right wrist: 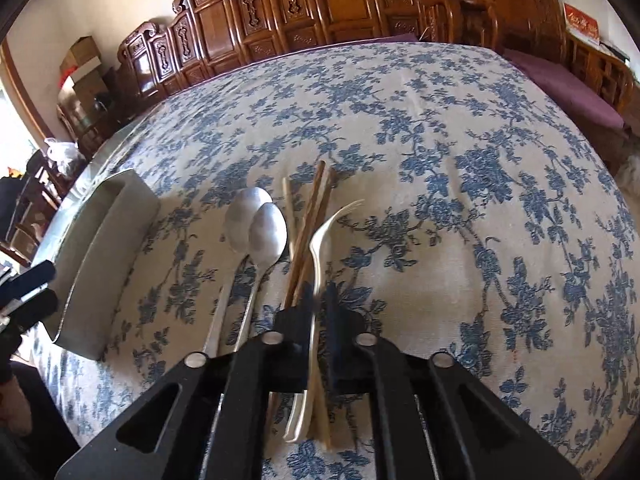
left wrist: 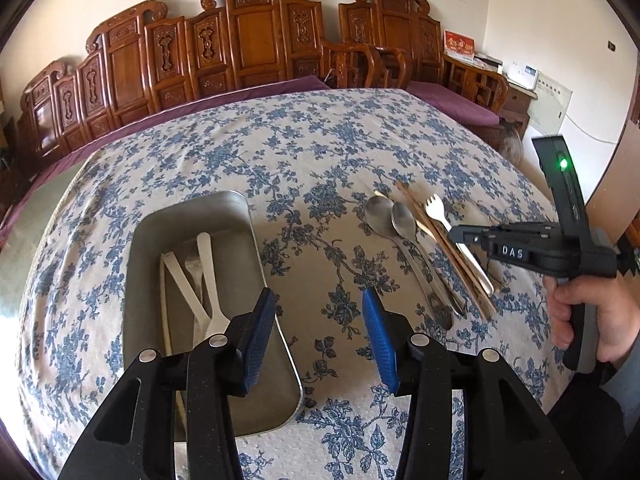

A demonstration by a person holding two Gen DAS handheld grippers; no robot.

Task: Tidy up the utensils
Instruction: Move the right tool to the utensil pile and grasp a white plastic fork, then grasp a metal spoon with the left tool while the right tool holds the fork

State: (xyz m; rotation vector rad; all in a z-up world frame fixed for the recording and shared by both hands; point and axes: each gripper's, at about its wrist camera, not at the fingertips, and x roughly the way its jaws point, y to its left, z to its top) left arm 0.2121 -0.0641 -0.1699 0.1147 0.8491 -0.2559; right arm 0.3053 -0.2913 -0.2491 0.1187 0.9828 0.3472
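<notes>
A metal tray (left wrist: 256,248) on the floral tablecloth holds several white plastic utensils (left wrist: 208,276). My left gripper (left wrist: 318,340) is open and empty, over the tray's right rim. To the right lie two metal spoons (left wrist: 390,218), brown chopsticks (left wrist: 448,240) and a white plastic fork (left wrist: 436,208). My right gripper (right wrist: 320,312) is shut on the white fork's handle (right wrist: 316,276), tines pointing away. The spoons (right wrist: 256,224) and chopsticks (right wrist: 312,216) lie just left of it. The right gripper also shows in the left wrist view (left wrist: 460,236).
The table is covered by a blue floral cloth (left wrist: 320,140). Carved wooden chairs (left wrist: 256,40) with purple cushions stand along the far edge. The tray's outer wall (right wrist: 100,248) shows at the left of the right wrist view.
</notes>
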